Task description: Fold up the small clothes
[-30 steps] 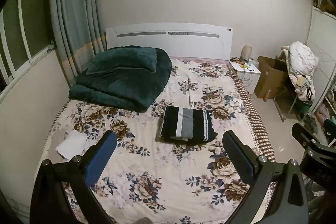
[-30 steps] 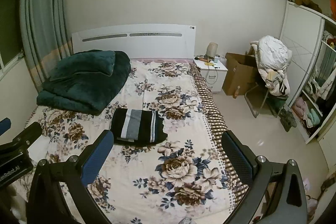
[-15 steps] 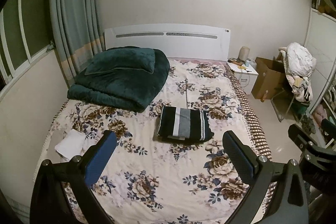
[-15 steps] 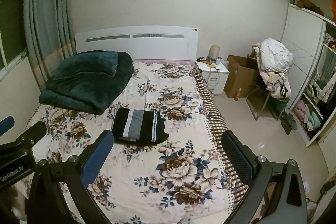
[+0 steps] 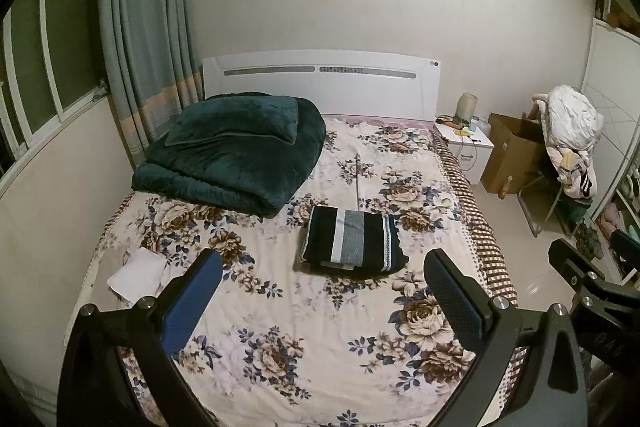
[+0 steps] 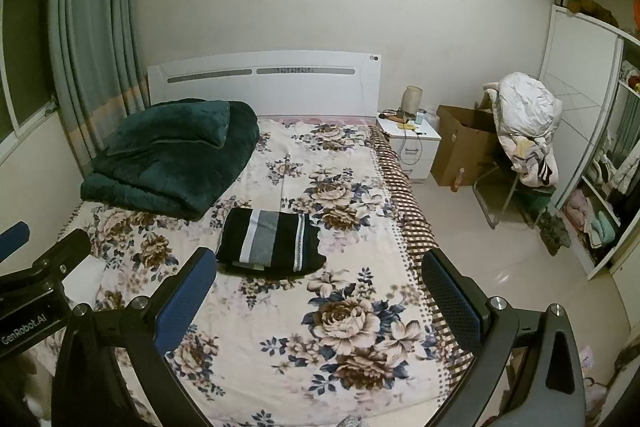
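- Left wrist view puts the folded striped garment [image 5: 354, 241] just right of centre frame, lying flat on the floral bedsheet [image 5: 280, 307]; in the right wrist view it sits left of centre [image 6: 272, 243].
- It is one piece, black with a grey band and white stripes, already squared into a neat rectangle, so I judge this fold finished or nearly so.
- It looks like soft, light knit: it should sag if I lift one edge alone, and the layers could slide apart. I would take it by two opposite short edges, pinching all layers together, or slide under the whole stack.
- My left gripper [image 5: 320, 291] has its jaws spread wide with nothing between them, low in the frame and well short of the garment.
- My right gripper [image 6: 316, 287] is likewise wide open and empty, low in its frame.
- One small white cloth [image 5: 136, 275] lies at the lower left of the left wrist view, near the bed's edge; possibly the next item, though I cannot tell what it is.
- One dark green quilt [image 5: 236, 155] with one matching pillow on top fills the upper left of the bed.
- Further out: one white headboard [image 5: 320, 83], one nightstand [image 5: 466, 143], one cardboard box [image 5: 512, 159], one chair heaped with clothes [image 5: 572, 143] at the right edge.
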A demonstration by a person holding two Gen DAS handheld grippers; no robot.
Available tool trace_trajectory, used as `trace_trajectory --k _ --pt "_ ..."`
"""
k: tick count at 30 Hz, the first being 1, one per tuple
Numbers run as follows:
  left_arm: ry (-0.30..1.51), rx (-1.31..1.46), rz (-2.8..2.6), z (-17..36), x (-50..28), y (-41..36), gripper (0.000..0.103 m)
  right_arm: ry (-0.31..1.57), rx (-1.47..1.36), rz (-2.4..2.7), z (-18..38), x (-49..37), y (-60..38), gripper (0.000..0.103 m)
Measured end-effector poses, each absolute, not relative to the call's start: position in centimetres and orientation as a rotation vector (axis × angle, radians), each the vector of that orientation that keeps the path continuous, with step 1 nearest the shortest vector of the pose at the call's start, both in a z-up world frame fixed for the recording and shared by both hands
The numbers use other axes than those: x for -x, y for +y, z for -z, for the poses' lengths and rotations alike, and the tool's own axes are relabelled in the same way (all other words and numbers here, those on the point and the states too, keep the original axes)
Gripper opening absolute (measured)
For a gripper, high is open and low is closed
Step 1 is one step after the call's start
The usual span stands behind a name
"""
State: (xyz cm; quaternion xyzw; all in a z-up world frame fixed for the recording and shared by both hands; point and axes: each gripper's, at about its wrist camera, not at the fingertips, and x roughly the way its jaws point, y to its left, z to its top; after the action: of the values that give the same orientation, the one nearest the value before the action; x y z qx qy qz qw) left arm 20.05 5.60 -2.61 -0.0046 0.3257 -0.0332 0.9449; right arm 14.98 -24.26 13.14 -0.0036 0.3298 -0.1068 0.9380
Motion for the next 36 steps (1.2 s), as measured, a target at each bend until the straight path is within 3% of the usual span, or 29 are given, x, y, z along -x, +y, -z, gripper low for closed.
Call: trace_trajectory --k 36 --pt "0.660 0.013 0.065 2.6 -19.8 5.7 0.103 0.681 -0.013 0.239 -13.3 -13.2 -23.3 0.103"
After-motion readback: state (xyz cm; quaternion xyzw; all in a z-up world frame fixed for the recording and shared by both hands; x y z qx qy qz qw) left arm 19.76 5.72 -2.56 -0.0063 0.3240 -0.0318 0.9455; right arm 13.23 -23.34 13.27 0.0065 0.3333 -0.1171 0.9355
